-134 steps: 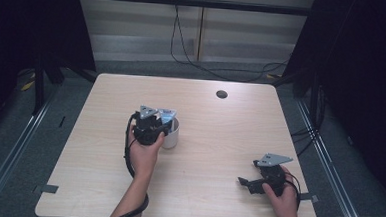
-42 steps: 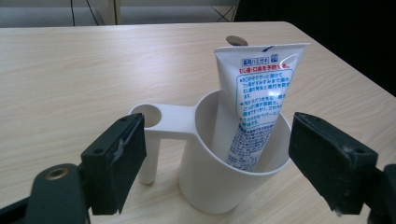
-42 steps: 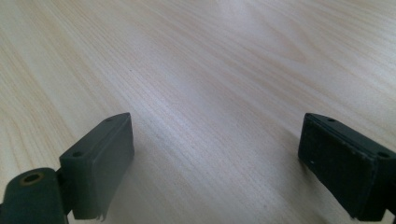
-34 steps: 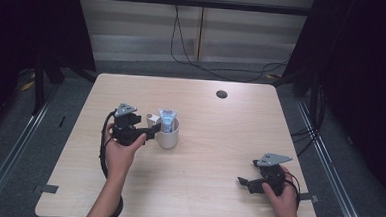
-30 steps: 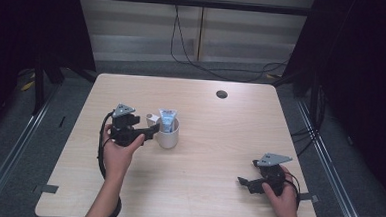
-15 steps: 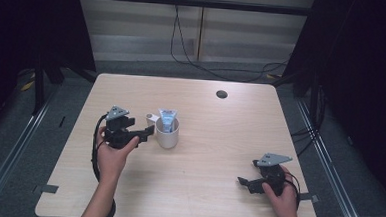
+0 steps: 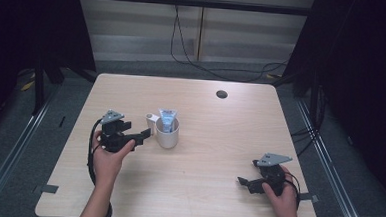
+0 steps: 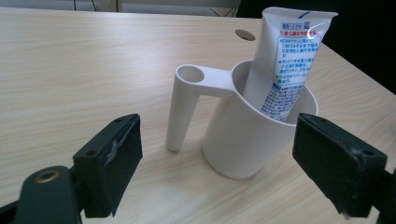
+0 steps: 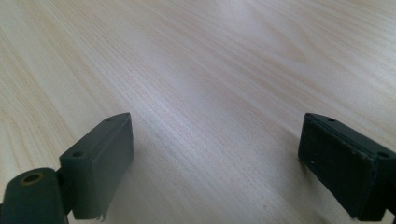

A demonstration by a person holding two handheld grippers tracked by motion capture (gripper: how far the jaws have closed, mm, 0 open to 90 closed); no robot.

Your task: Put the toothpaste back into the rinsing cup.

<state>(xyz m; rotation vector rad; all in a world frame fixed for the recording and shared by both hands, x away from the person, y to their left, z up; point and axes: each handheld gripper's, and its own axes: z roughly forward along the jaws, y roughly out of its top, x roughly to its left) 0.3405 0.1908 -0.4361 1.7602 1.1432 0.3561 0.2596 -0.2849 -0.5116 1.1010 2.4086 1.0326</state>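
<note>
Left of the white cup [image 7: 167, 132], the left gripper [image 7: 140, 135] has drawn back off it, jaws spread wide and empty. That cup stands mid-counter [image 7: 205, 114] with a toothpaste tube [image 7: 167, 121] upright inside. Near the counter's right corner, the right gripper [image 7: 243, 181] rests as before, gaping and empty.

Each of the tongs, left tongs [image 7: 138, 134] and right tongs [image 7: 243, 182], has a black body, a grey three-cornered plate on top and a trailing black cable. The jaws are flat black rectangular pads with small screw holes. Forearms are bare, with no sleeves.
</note>
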